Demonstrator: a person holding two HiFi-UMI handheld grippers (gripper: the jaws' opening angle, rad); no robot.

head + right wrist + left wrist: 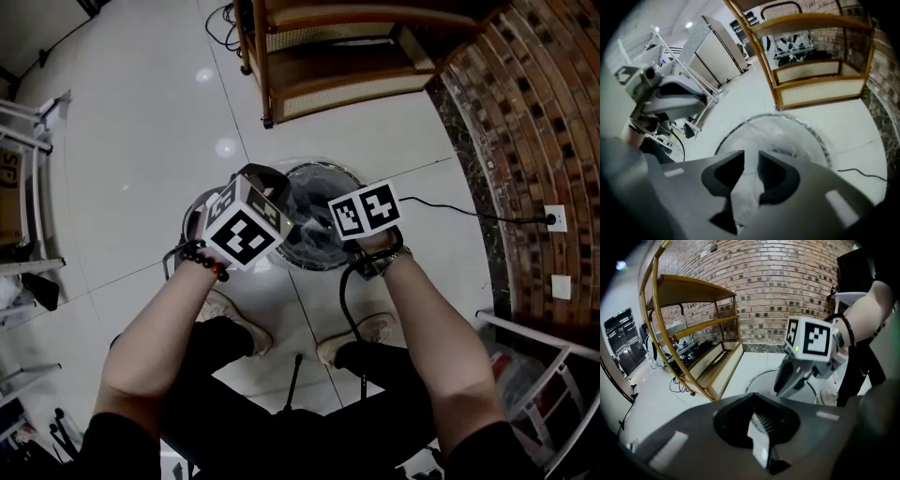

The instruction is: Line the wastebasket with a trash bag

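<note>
White tile floor (141, 141), wastebasket (323, 169) at your feet holding the clear trash bag (787, 136), your left gripper (757, 412) clenched shut, your right gripper (751, 164) parted with bag film between its jaws

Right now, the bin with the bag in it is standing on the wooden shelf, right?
No. The bin with the bag in it is standing on the white floor, near the wooden shelf, not on it. The head view shows this.
</note>
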